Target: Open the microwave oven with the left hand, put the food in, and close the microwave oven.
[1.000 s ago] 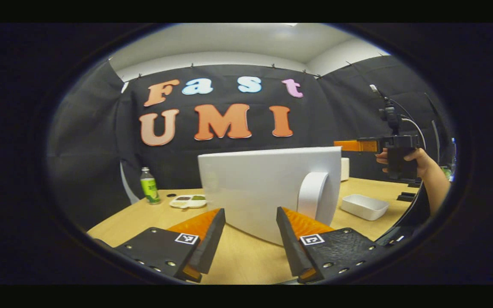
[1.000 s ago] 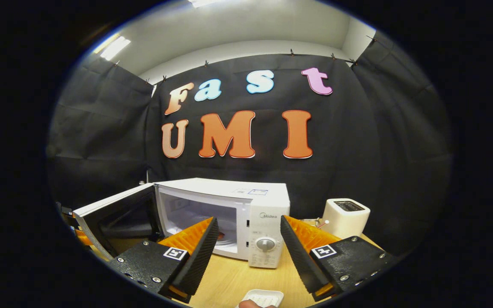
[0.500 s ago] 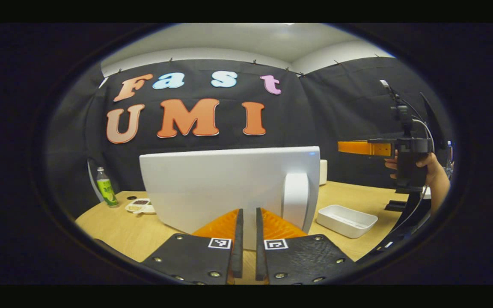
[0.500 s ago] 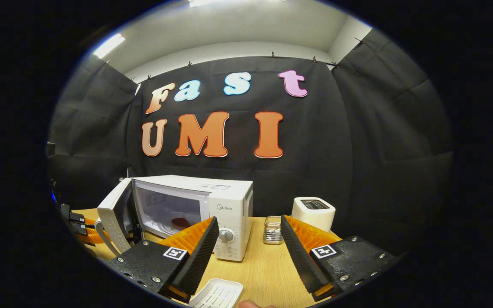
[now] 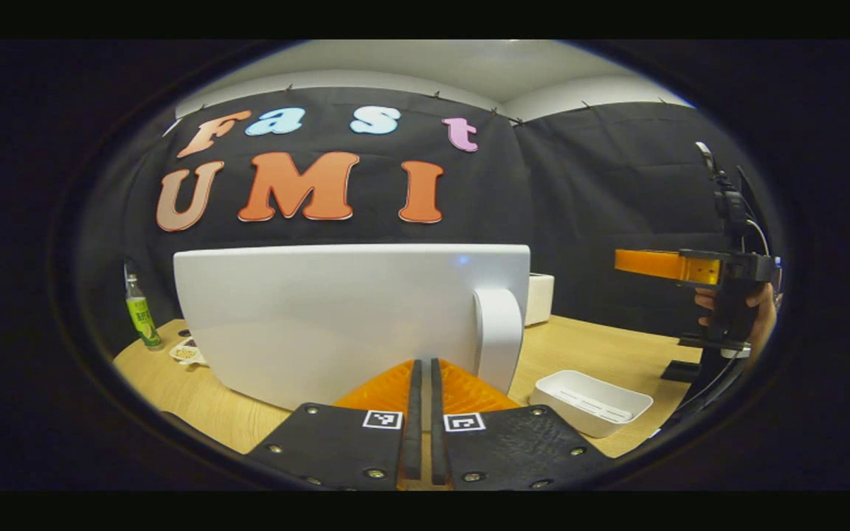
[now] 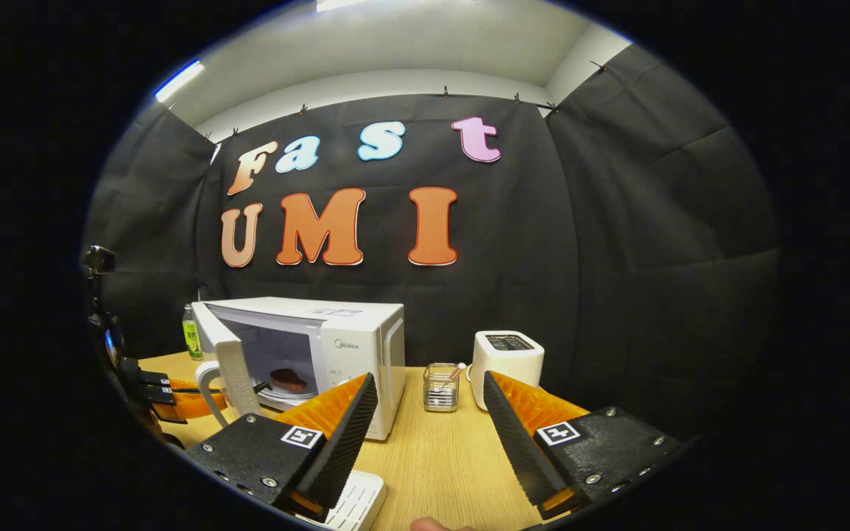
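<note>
Left gripper [image 5: 422,402] closed, pressed against microwave door [image 5: 351,317].

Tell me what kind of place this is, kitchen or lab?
Probably a staged recording booth, not a real kitchen: black cloth wall all round, and a wooden table with a microwave and toaster.

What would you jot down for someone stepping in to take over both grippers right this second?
Left gripper: fingers closed together, empty, pointed at the outer face of the microwave door beside its handle.
Right gripper: open, empty, held back above the table.
The food sits inside the microwave; the white tray is empty.
Done: door opened, food in.
Left: the door is ajar, so push it shut with the left gripper.
</note>
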Demonstrator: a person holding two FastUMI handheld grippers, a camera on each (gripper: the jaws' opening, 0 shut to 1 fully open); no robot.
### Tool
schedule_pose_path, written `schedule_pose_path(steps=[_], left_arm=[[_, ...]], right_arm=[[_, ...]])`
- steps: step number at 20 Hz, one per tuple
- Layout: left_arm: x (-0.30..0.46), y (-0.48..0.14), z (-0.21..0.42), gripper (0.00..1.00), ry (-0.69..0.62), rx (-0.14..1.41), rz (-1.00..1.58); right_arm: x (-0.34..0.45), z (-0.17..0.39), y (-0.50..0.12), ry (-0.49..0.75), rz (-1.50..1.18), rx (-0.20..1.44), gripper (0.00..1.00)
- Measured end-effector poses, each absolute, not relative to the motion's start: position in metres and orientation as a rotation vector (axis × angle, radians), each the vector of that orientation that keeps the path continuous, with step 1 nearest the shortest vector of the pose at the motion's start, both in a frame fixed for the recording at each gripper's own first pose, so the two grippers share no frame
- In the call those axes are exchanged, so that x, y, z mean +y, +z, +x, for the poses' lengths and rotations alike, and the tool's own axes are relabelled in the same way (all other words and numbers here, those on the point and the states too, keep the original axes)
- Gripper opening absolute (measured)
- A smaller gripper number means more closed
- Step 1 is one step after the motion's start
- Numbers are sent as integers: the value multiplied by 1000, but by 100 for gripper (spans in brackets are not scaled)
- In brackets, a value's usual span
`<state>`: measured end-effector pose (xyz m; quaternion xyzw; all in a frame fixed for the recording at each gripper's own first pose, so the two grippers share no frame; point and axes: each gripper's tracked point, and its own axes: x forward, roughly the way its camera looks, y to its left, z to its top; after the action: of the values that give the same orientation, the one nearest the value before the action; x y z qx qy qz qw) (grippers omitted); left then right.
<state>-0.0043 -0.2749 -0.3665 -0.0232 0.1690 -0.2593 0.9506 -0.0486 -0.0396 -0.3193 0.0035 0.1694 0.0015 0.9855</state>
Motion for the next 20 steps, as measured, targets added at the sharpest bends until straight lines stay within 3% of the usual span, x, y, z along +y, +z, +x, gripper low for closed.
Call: schedule_pose_path(steps=[15, 17, 20], left_arm=[[-317, -423, 90, 8, -434, 426, -7], [-322, -425, 94, 4, -437, 431, -20], [-324, -426, 96, 0, -430, 425, -14]], right_arm=[[-79, -68, -344, -61, 2, 388, 90], [-88, -71, -349, -82, -8, 398, 94], [-93, -73, -352, -94, 0, 413, 90]])
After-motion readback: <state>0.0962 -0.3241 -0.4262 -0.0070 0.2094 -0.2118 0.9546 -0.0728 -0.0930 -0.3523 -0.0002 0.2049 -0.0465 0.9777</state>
